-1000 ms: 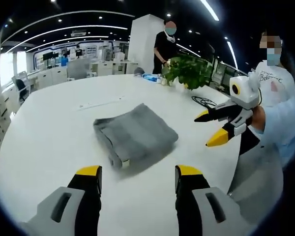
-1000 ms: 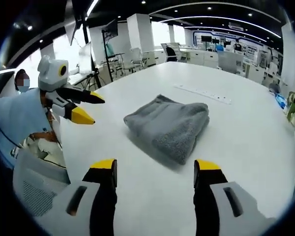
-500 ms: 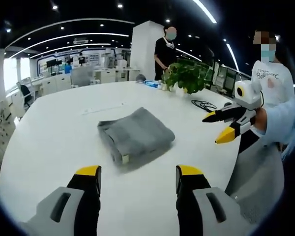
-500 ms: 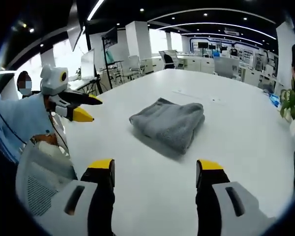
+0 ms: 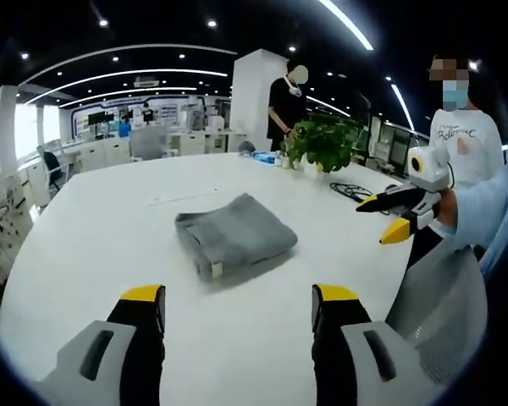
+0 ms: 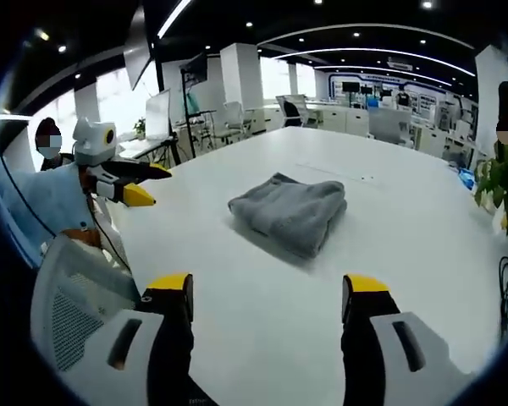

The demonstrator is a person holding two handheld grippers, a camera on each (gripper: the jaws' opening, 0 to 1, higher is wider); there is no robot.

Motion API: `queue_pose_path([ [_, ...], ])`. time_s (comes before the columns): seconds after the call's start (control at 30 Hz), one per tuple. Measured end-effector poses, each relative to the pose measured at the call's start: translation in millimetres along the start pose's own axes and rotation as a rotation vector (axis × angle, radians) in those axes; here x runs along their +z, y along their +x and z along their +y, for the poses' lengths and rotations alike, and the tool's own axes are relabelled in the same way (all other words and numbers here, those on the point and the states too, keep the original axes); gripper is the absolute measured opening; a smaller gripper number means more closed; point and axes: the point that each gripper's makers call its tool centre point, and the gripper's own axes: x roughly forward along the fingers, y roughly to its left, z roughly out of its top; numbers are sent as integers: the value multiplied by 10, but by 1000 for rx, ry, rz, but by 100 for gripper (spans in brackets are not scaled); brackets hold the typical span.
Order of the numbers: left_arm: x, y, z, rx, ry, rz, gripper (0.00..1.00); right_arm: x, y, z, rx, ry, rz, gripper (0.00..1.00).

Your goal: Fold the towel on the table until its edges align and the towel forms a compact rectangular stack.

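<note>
A: Left gripper view first. What's there?

B: The left claw (image 5: 237,298) hangs above the white tabletop (image 5: 85,220), its yellow-tipped jaws spread wide with nothing between them. The grey towel (image 5: 234,234) lies folded in a compact rectangle near the middle of the tabletop, well apart from the jaws.

A: Anything else?

B: The right claw (image 5: 388,216) comes in from the right, off the tabletop's edge, jaws parted and empty. A potted plant (image 5: 326,142) stands at the far side, a black cable (image 5: 350,191) lying near it. A person in black (image 5: 284,101) stands behind the plant.

A: And the right gripper view?

B: The right claw (image 6: 269,289) is wide open and holds nothing. The towel (image 6: 291,211) sits ahead of it on the tabletop (image 6: 406,220), untouched. The left claw (image 6: 146,185) shows at the left, also apart from the towel, beside a mesh-backed chair (image 6: 72,296).
</note>
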Motion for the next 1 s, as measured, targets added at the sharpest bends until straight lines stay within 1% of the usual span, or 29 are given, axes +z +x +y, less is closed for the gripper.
queue_pose_path([
  [0.03, 15, -11, -37, -5, -6, -12, 74, 1, -14, 8, 1, -1, -6, 71],
  [0.17, 42, -50, -50, 0, -6, -23, 74, -3, -56, 8, -5, -5, -17, 71],
  [0.27, 58, -66, -18, 13, -8, -38, 74, -23, -69, 6, -7, -10, -27, 71],
  [0.47, 12, -53, -34, 8, -12, -28, 73, -142, -61, -19, -14, 0, -27, 70],
  [0.83, 29, -60, -69, 7, -8, -31, 73, -105, -84, -30, -14, 9, -33, 70],
  [1.0, 37, -77, -51, 10, -3, -34, 73, -106, -83, -19, -11, 8, -34, 70],
])
